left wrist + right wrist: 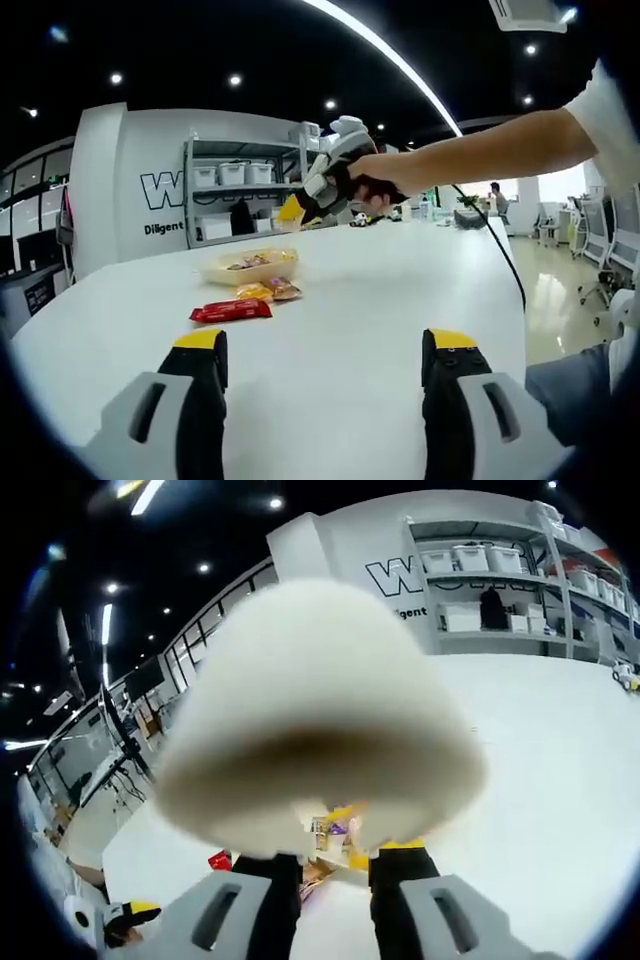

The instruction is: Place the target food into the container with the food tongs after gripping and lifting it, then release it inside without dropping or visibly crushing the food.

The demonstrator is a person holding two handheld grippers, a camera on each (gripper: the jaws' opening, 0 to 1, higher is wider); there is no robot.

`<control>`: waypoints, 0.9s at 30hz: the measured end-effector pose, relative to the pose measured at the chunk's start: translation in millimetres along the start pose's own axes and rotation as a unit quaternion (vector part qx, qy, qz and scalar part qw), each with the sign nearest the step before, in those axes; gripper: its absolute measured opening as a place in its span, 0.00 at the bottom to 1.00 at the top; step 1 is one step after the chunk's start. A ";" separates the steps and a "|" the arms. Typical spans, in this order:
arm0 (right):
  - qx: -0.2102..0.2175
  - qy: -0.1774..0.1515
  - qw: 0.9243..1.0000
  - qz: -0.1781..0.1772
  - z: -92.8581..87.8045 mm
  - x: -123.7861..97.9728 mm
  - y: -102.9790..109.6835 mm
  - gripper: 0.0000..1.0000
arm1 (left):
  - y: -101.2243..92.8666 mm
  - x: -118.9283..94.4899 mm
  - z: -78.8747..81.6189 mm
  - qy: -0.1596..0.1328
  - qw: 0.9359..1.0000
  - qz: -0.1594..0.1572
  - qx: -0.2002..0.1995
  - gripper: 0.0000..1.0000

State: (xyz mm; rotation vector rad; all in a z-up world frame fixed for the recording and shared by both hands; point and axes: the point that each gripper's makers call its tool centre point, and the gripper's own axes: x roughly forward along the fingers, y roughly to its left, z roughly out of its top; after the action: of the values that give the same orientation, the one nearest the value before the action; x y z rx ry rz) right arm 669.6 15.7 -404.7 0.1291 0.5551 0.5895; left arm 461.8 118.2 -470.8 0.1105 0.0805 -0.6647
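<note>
The left gripper [325, 345] rises from the bottom of the left gripper view with its jaws spread wide and nothing between them.

The right gripper [293, 209] hangs above the white table [400, 300], upper centre of that view, carried by a hand [368, 185]. It points down toward the container [248, 266], a shallow pale tray already holding some food, and it is the nearer of the two.

In the right gripper view the jaws stand close together. A blurred white rounded mass [320, 720], probably the target food, sits just above them at frame centre. Whether the jaws clamp it cannot be told.

The tray appears to lie low between the jaws, so the coming move is judged to be a short descent.

A red packet [231, 311] and yellow and orange packets [268, 291] lie just beside the tray, on its near side. Their labels are too small to read.

On the wall, a large "W" stands with "Diligent" beneath it.
</note>
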 end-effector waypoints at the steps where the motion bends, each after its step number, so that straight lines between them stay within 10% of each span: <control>1: 0.002 0.000 1.000 0.002 -0.4 -1.0 2.0 0.19 | 0.0 0.0 0.0 0.000 1.000 0.000 0.000 0.78; 27: 0.001 0.043 0.999 0.032 -46.1 9.3 53.6 0.20 | -1.8 -0.2 -0.3 0.003 1.000 -0.003 0.011 0.77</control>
State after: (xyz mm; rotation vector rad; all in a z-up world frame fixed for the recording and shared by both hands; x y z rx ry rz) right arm 625.2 63.5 -433.5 0.1232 0.6373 0.6591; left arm 460.5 116.9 -471.3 0.1340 0.0784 -0.6713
